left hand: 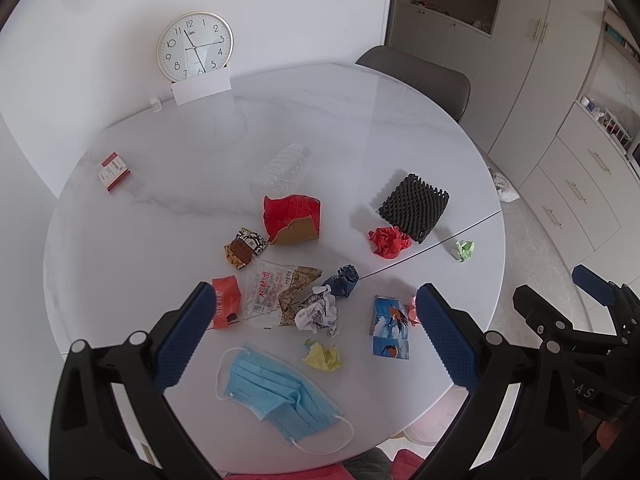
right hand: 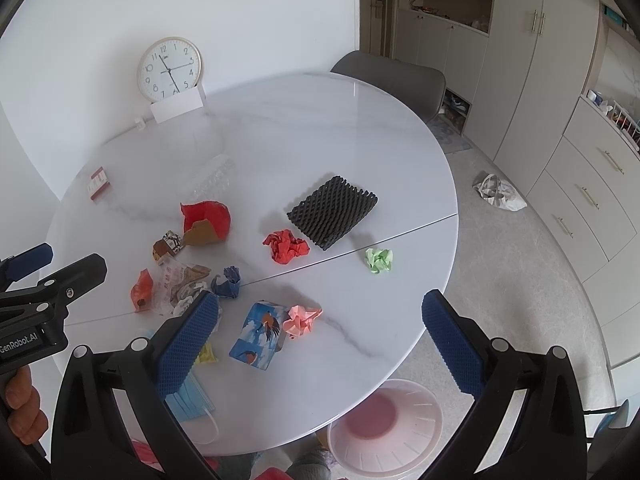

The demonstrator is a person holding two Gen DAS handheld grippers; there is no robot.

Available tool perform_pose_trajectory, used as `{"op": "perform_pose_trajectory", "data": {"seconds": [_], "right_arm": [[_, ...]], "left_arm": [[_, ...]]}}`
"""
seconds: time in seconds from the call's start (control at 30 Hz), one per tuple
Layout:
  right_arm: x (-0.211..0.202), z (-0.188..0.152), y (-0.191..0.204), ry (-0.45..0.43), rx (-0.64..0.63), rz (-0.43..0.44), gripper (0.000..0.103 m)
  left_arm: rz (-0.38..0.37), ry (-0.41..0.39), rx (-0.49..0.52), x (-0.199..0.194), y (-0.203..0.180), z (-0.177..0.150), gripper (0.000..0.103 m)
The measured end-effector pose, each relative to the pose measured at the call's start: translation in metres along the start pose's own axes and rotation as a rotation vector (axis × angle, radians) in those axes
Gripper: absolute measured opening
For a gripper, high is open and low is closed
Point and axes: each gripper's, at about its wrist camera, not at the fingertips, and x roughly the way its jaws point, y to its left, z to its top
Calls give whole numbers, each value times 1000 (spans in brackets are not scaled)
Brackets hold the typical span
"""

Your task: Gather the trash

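Observation:
Trash lies scattered on a round white marble table [left hand: 320, 120]. My left gripper [left hand: 316, 320] is open and empty, hovering above a blue face mask [left hand: 276, 394], a yellow paper ball [left hand: 324, 357], a white crumpled receipt [left hand: 318, 312] and a clear snack wrapper [left hand: 268, 292]. My right gripper [right hand: 320, 330] is open and empty above a blue bird-print carton [right hand: 258, 334] and a pink paper ball [right hand: 300, 320]. A red paper ball [right hand: 286, 246], a green paper ball [right hand: 379, 260], a black foam net [right hand: 332, 211] and a dark blue paper ball [right hand: 228, 282] lie farther off.
A pink waste bin [right hand: 386, 426] stands on the floor below the table's near right edge. A clock [left hand: 195, 46], a white card [left hand: 202, 87] and a red-white box [left hand: 114, 171] sit at the back. A grey chair [left hand: 420, 76] and cabinets [left hand: 560, 140] stand beyond.

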Motion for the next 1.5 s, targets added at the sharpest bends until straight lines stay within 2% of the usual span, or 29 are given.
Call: {"op": "perform_pose_trajectory", "data": {"seconds": [0.7,0.87,1.07,1.23,1.3,1.43,1.5], "right_arm": [[2,-1,1,6,-2,-1,101],[7,-4,-1,18,5,3,101],[26,-18,-4,87,19,12,101],[46,-35,-8,156,26,20,101],[54,-41,-9,181,22,22,101],[66,-52,-10,227,9,23,101],[71,-56,-10,244,0,18,101]], "left_arm": [[1,5,1,4,2,-2,95],[-25,20,28,9,8,-10,95],[-93,81,162,35,21,-42,95],[-130,160,299,71,39,-93,95],[-132,204,325,89,45,-110,95],[-157,241,345,117,55,-134,94],[-150,256,345,126,56,-138,88]]}}
